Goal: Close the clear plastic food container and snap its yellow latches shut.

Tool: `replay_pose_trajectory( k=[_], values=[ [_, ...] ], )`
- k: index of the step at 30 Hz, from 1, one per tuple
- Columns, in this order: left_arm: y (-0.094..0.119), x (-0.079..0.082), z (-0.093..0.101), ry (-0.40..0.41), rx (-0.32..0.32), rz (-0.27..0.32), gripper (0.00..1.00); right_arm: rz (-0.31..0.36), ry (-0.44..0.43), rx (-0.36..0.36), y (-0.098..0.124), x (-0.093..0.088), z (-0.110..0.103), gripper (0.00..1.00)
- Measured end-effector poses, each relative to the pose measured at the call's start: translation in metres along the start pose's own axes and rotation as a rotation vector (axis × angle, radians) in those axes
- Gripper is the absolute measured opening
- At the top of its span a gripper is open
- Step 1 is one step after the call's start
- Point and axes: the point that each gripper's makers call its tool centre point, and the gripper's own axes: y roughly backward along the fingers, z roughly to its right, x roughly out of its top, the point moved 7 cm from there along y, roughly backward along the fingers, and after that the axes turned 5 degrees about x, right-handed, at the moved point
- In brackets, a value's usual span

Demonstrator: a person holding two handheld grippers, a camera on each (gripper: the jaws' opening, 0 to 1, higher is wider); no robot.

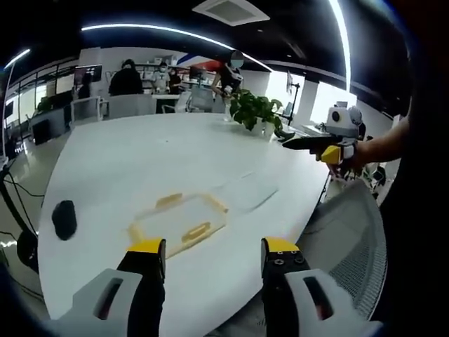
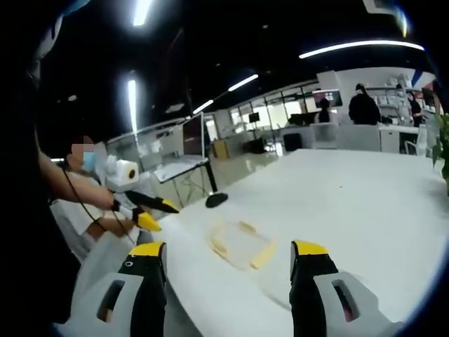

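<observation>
Bench: broad white bench (image 1: 161, 158) lies bare around the clear plastic container with yellow latches (image 1: 181, 221).
Left side: small black oval object (image 1: 64, 219) sits well apart.
Far edge: green potted plant (image 1: 254, 111).
Near edge: grey mesh chair back (image 1: 351, 232).

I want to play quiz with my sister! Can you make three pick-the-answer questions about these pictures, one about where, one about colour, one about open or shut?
1. Where is the container?
A. on the white table
B. on a chair
C. held in jaws

2. What colour are its latches?
A. green
B. yellow
C. red

3. How do the left gripper's jaws stand?
A. shut on the container
B. shut on nothing
C. open

Answers: 1 A, it lies on the tabletop. 2 B, yellow strips edge the clear box. 3 C, a wide gap parts them.
</observation>
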Motion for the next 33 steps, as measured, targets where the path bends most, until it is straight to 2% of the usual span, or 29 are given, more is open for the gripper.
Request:
replay_pose_trajectory(
  k=[7,21,33],
  values=[
    [-0.002,0.000,-0.006,-0.020,-0.017,-0.022,0.54,-0.021,0.017,0.014,-0.008,0.000,0.002,0.71],
    [-0.006,0.001,-0.030,-0.042,-0.041,-0.060,0.54,-0.058,0.062,0.034,-0.030,0.002,0.004,0.70],
    [-0.014,0.002,-0.048,-0.081,-0.075,-0.095,0.54,-0.109,0.093,0.052,-0.048,0.002,0.015,0.70]
  ],
)
